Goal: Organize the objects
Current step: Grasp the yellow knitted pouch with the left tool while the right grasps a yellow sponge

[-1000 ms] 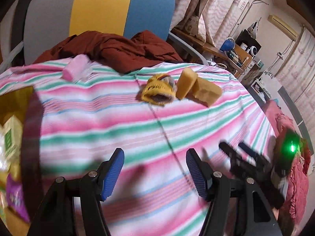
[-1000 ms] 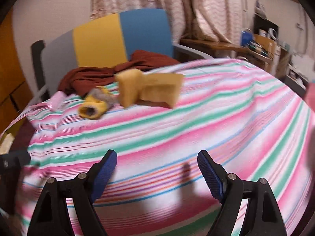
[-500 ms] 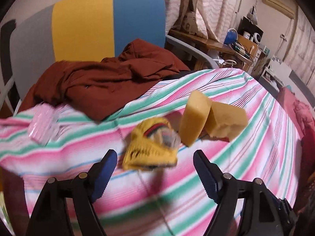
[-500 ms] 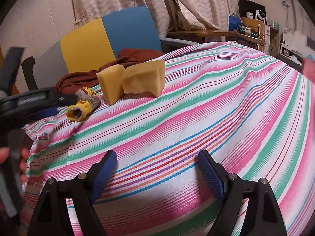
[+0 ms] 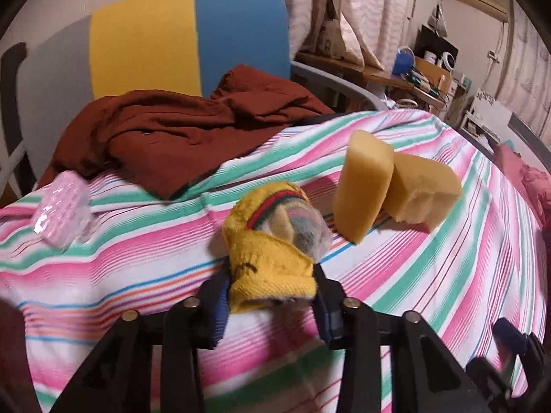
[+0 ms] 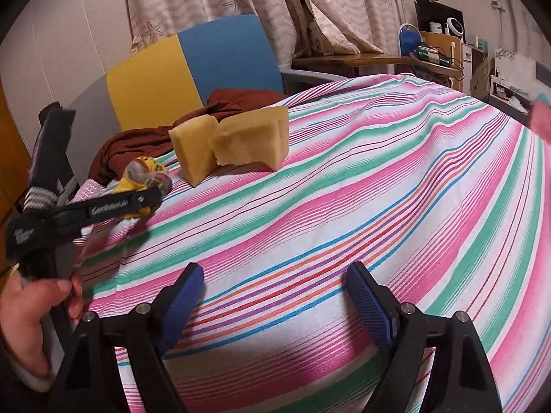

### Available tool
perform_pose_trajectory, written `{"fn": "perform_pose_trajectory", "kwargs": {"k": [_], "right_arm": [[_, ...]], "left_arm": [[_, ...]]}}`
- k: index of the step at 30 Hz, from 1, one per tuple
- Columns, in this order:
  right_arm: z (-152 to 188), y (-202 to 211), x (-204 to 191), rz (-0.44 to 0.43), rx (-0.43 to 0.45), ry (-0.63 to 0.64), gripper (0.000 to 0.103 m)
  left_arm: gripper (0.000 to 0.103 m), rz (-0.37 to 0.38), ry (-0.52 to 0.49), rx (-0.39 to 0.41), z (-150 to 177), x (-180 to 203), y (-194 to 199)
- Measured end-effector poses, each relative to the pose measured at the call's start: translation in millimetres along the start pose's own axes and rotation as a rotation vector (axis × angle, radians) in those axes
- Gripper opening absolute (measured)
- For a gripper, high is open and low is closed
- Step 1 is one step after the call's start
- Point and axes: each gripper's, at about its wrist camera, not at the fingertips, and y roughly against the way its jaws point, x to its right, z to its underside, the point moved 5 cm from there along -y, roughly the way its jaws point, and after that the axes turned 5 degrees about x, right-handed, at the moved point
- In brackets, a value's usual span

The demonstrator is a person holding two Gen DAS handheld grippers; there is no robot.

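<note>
A yellow knitted sock bundle (image 5: 272, 244) with a clear plastic wrap lies on the striped cloth. My left gripper (image 5: 270, 296) is closed around its near end, with both blue pads pressed on it. It also shows in the right wrist view (image 6: 146, 180), where the left gripper (image 6: 144, 203) holds it. Two yellow sponge blocks (image 5: 396, 189) stand just right of it, also seen in the right wrist view (image 6: 234, 144). A pink plastic piece (image 5: 62, 210) lies at the left. My right gripper (image 6: 275, 299) is open and empty over the cloth.
A dark red garment (image 5: 186, 130) is heaped at the far edge of the cloth against a grey, yellow and blue chair back (image 5: 186, 41). A cluttered wooden desk (image 6: 372, 58) stands behind on the right. A hand (image 6: 31, 309) holds the left gripper's handle.
My left gripper has moved forward to the yellow sock bundle and closed on its near end. My right gripper has stayed open over the cloth, shifting slightly.
</note>
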Motion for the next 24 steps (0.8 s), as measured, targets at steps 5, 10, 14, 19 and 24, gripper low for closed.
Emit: {"fn": "perform_pose_trajectory", "kwargs": {"k": [5,10,14,19,24], "right_arm": [[-2.7,-1.0,-2.9,0.015,-0.027,0.018,0.086],[-37.3,-13.1,-14.0,-0.079,-0.023,-0.012,0.086],[-79.6,-35.4,-10.8,-0.085,0.023,-0.071,0.090],[-108.2,-81.3,-16.1,-0.081,-0.008,-0.085,0.092],[-107.6,-110.6,-16.1,-0.066,-0.037,-0.037,0.073]], "left_arm": [[0.038,0.003,0.045,0.021,16.8,-14.5,18.5],[0.038,0.001,0.025,0.024,19.5,-14.2,19.8],[0.038,-0.007,0.015,0.025,19.6,-12.1,18.1],[0.038,-0.004,0.017,0.027,20.3,-11.4,19.0],[0.039,-0.009,0.009,0.029,21.3,-10.3,17.8]]}}
